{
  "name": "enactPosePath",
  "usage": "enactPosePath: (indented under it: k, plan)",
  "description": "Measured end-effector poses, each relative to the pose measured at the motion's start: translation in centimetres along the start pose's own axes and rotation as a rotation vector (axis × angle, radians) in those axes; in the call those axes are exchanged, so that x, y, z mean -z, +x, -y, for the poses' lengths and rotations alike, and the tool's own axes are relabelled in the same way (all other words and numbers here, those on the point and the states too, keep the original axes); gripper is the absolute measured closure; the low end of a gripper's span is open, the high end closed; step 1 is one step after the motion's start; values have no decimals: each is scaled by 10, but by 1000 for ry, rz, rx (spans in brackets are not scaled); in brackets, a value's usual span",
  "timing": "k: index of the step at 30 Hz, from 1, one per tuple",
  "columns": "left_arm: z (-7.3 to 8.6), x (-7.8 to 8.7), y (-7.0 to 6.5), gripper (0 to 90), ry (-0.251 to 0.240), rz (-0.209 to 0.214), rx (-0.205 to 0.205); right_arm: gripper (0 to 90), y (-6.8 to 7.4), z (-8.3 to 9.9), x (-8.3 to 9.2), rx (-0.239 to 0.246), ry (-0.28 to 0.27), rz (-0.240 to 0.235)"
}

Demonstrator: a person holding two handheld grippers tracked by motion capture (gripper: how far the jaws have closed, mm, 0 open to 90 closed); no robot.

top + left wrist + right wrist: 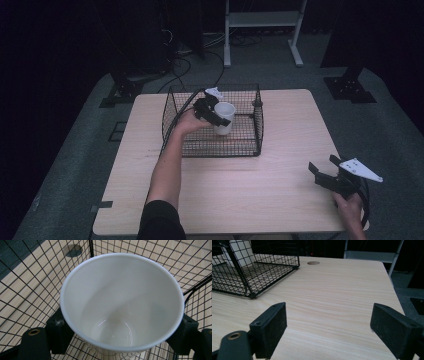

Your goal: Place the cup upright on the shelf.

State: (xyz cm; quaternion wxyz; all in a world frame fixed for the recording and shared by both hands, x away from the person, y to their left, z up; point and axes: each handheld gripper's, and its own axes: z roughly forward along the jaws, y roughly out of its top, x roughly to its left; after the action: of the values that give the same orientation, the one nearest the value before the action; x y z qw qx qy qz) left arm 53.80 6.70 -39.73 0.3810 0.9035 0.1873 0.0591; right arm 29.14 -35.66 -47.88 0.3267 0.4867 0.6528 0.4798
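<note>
Inside the wire basket (248,142) on the counter (280,115) we see the left gripper (223,121) clamped on a white cup (225,117), one jaw pressed to each side of its wall. The cup stays upright with its mouth open toward the top, and in the left gripper view its inside (120,310) looks empty, with the basket's mesh all around it. Whether the cup's base touches the basket floor, we cannot tell. Near the counter's right front corner, well apart from the basket, we find the right gripper (325,166) in the person's hand, its jaws spread wide with only bare wood between them.
</note>
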Motion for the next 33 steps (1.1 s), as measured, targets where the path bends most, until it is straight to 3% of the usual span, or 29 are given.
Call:
enactPosePath:
  k: [13, 28, 33]
  plan:
    - [4, -15, 0, 209, 51, 12, 2, 130, 0, 0, 0, 0, -2, -1]
    - [5, -13, 0, 206, 68, 3, -6, 130, 0, 0, 0, -1, -2, -1]
    - [8, -11, -2, 193, 48, -14, -14, 130, 0, 0, 0, -1, -2, 0]
